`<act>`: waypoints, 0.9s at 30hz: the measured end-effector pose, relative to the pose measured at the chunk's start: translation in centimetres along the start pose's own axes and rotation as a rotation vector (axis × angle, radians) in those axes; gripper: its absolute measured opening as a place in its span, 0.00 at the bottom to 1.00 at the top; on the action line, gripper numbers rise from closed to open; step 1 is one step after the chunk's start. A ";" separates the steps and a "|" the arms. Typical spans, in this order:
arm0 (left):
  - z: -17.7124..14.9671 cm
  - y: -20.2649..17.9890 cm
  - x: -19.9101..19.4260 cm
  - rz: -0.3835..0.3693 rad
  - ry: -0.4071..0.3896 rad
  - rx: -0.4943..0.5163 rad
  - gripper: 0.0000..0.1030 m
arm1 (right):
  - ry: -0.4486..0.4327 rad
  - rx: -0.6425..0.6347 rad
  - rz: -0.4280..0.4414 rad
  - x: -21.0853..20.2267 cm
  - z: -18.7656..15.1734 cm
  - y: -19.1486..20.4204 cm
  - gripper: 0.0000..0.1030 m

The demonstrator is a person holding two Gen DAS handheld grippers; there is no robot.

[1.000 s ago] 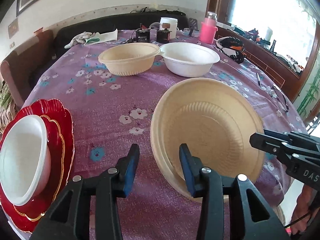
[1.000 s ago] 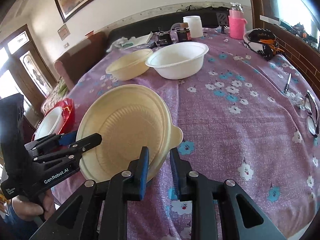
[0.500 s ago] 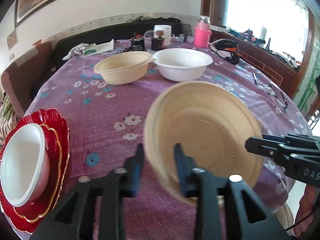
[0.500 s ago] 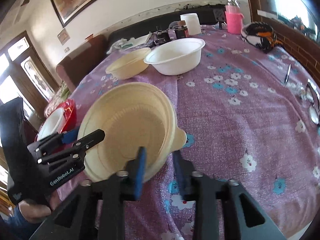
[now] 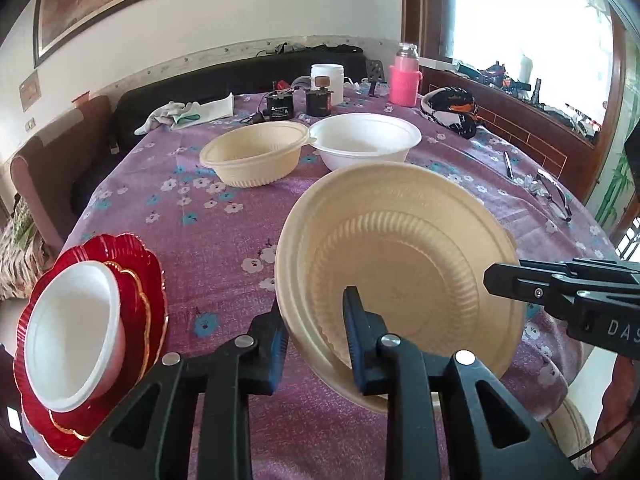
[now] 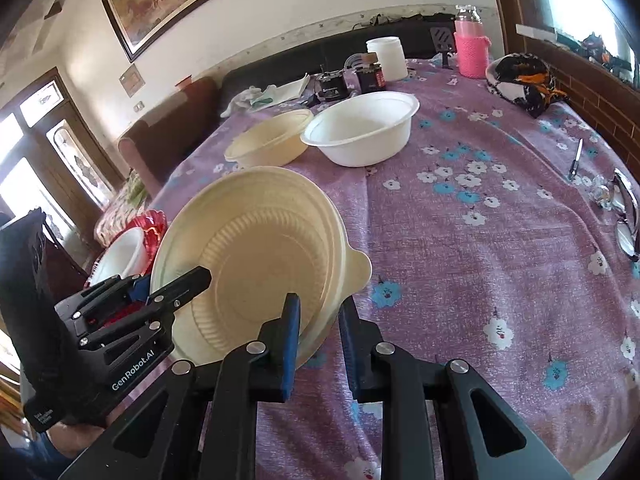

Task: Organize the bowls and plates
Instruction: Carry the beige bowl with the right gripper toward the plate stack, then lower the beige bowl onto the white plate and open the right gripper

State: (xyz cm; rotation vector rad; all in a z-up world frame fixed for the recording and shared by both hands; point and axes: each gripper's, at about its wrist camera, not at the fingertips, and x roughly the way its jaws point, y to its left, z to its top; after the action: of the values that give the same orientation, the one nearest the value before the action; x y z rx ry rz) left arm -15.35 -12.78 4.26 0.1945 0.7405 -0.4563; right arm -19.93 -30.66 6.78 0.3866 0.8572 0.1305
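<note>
Purple flowered cloth covers the bench (image 5: 224, 248), with a dark sofa behind its far edge and a bright window off to the right. Both of my sets of fingers are on the same cream bowl (image 5: 400, 264), tipped up on its side above the near edge, its ribbed inside facing me. My left gripper (image 5: 316, 332) has its fingers clamped on the bowl's lower left rim, having just closed on it, one finger (image 5: 356, 328) inside and the other behind the wall. My right gripper (image 6: 316, 332) pinches the opposite rim, beside the little tab, fingers tight on the wall. Over at the near left corner sit red scalloped plates (image 5: 148, 296) stacked together, with a white bowl (image 5: 72, 332) resting on top. Toward the far edge, a second cream bowl (image 5: 254, 156) and a wider white bowl (image 5: 366, 138) stand upright, rims touching. Beyond them I see a pink bottle (image 5: 405, 82), a white jar (image 5: 328, 80) and some dark boxes. Glasses (image 5: 554, 196) and a pen lie along the right edge.
</note>
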 end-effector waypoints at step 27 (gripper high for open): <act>-0.8 14.5 -9.3 0.178 -0.137 -0.270 0.34 | 0.166 -0.119 0.271 3.5 6.0 14.7 0.21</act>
State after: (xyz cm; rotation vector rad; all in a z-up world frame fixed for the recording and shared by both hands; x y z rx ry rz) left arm -15.13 3.38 10.24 -0.0247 0.6364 -0.1953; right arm -12.54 -17.88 13.46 0.3827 0.9525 0.4679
